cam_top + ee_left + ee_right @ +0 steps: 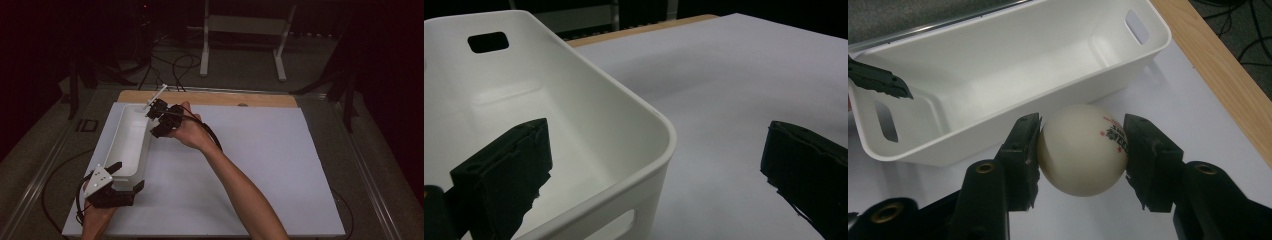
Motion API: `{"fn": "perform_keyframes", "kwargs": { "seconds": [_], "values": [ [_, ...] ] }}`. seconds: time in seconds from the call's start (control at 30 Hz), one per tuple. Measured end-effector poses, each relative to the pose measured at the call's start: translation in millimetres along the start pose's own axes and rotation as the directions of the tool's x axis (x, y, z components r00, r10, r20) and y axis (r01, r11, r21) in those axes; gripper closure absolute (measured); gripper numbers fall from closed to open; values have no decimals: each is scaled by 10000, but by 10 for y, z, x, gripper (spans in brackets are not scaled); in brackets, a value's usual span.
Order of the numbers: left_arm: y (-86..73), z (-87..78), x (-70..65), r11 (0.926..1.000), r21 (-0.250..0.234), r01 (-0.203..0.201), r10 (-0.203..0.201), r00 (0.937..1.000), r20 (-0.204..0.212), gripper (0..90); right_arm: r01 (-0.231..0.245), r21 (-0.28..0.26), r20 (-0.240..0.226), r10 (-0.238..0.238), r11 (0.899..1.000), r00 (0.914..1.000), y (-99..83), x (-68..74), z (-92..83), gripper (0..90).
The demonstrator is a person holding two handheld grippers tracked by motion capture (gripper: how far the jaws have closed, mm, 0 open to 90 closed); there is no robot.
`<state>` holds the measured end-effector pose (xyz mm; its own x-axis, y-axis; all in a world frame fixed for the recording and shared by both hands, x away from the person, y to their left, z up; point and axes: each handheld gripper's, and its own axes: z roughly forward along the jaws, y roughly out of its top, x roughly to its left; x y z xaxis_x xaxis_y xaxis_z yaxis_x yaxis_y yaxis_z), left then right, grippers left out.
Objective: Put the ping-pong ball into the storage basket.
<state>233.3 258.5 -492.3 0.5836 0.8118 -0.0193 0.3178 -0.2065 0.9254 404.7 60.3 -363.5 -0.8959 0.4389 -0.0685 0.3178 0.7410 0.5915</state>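
A long white bin (131,140) lies lengthwise on the left of the white board. My right gripper (1082,147) is shut on a white ball (1078,155) with red and black print. In the high view this right gripper (159,117) hangs beside the bin's right rim near its far end, a little above the board. My left gripper (129,175) stands open at the bin's near right corner. One jaw is inside the bin (589,100) and the other outside over the board, neither pressing the wall. The bin (998,65) looks empty inside.
The white board (260,165) covers the table, with a wooden strip (215,97) along its far edge. Cables (180,65) and a white stand (240,30) lie on the dark floor beyond. One of the left gripper's jaw tips (878,80) pokes in over the bin's end.
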Motion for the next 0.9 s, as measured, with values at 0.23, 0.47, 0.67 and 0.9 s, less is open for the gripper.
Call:
{"fn": "perform_keyframes", "kwargs": {
  "seconds": [0.23, 0.47, 0.67, 0.9],
  "values": [
    [1, -4, 2, 10000, -62, -12, 12, 10000, -22, 6, -22, -46, -17, 22, 10000, 10000, 32, 12, 8, 500],
    [2, -13, 7, 10000, -67, -8, 8, 10000, -36, 5, -87, -150, -94, 85, 9998, 9999, 55, 24, 22, 500],
    [2, -17, 8, 10000, -71, 14, -14, 10000, -57, 5, -134, -189, -175, 131, 9997, 9998, 67, 41, 43, 500],
    [3, -16, 7, 10000, -74, 3, -4, 10000, -48, 5, -117, -314, -240, 109, 9994, 9997, 83, 68, 71, 500]
  ]
}}
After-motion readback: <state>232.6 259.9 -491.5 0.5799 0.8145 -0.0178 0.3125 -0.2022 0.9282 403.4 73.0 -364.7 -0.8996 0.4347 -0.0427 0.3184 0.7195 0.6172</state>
